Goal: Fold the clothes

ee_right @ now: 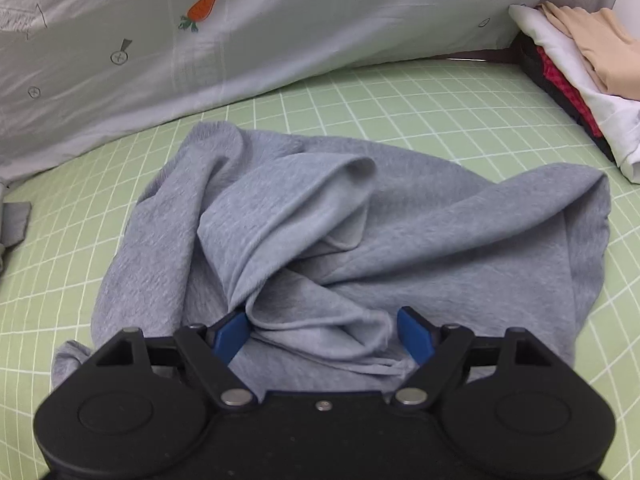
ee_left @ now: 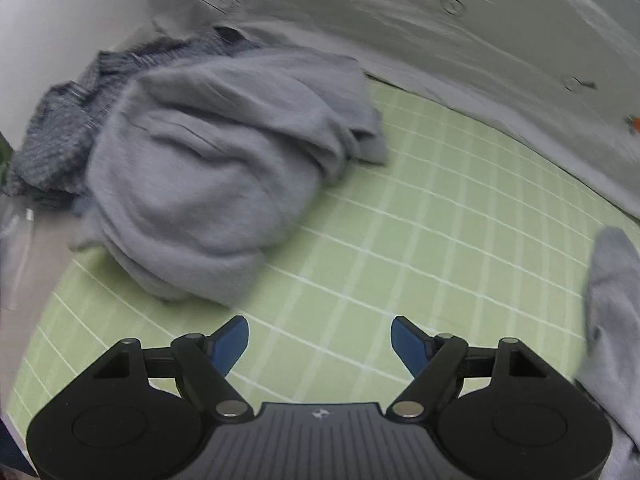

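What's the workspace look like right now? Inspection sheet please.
Surface: green grid sheet, bare in front of the left gripper.
Job's things: crumpled grey garment under the right gripper; grey heap over a knit piece.
Clutter: folded stack at far right.
Grippers: left gripper open, empty; right gripper open, straddling a fold.
Cables: nothing seen.
Surroundings: carrot-print fabric along the back.

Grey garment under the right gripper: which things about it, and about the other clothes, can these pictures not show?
- Grey garment: its near edge is hidden by the right gripper; type unclear, crumpled.
- Pile of clothes, left wrist view: blurred, dark knit piece mostly covered.
- Folded stack: cut by the right edge.
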A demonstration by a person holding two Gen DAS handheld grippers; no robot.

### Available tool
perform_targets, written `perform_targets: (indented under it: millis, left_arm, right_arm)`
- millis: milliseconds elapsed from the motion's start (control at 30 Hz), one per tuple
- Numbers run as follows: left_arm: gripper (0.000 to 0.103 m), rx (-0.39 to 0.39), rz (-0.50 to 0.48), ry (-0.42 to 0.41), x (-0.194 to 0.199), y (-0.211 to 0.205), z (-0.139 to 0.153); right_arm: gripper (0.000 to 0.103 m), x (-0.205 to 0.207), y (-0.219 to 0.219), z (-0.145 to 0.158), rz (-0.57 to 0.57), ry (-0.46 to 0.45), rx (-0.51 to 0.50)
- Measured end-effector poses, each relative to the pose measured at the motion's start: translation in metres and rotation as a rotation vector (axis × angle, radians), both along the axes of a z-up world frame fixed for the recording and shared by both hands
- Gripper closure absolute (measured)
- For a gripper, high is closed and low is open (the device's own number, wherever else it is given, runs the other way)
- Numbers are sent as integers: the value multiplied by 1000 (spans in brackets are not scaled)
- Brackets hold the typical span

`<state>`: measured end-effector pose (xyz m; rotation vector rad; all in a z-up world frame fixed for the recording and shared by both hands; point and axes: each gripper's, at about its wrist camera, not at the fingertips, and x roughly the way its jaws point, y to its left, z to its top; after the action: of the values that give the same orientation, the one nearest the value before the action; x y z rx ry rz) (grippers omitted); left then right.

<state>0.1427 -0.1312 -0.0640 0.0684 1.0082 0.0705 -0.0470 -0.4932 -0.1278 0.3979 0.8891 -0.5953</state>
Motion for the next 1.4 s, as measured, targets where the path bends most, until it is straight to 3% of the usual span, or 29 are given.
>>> perform_targets:
  millis: [133,300,433,467,633,733,800,833,900,933,1000,1067,1133,1200,1400]
  left_arm:
    - [6,71,149,-113,43,53,12]
    - [0,-223,216,26,90,107,-23]
    - [2,-403,310,23,96,120,-47]
    - [7,-432,332,4,95,122,-48]
    - [64,-505,376,-62,102,138,-25]
    - [70,-528,379,-161,115,157,6]
    - [74,-481,372,-293,131,173,37]
    - [82,-447,375,-367,141,182,54]
    - [86,-389,419,-483,162,204,80]
    - [94,-365,466,-534,172,214,90]
    - [92,-309,546,-603,183,228,101]
    - [82,-279,594,-586,192,234,103]
    - [53,-312,588,-503,190,233,95]
    - [33,-334,546,-459,175,220,87]
    - [17,-266,441,-437,110,173,88]
  right_arm:
    - [22,18,9,0,-61,40,-16]
    - [22,26,15,-1,-106,89,-13]
    - [22,34,15,-1,-140,124,2]
    - [22,36,15,-1,-146,134,2]
    - [25,48,23,2,-123,175,-33]
    - [28,51,24,2,-132,182,-29]
    - [30,51,23,3,-144,177,-17]
    - [30,51,24,3,-143,178,-21]
    - [31,52,26,4,-137,182,-33]
    - [31,53,27,4,-133,184,-39]
    - [32,54,29,5,-127,188,-51]
    - [32,55,30,6,-122,192,-62]
    - [32,55,30,6,-122,193,-62]
    - [32,55,30,8,-120,190,-59]
    - [28,45,28,19,-112,135,-48]
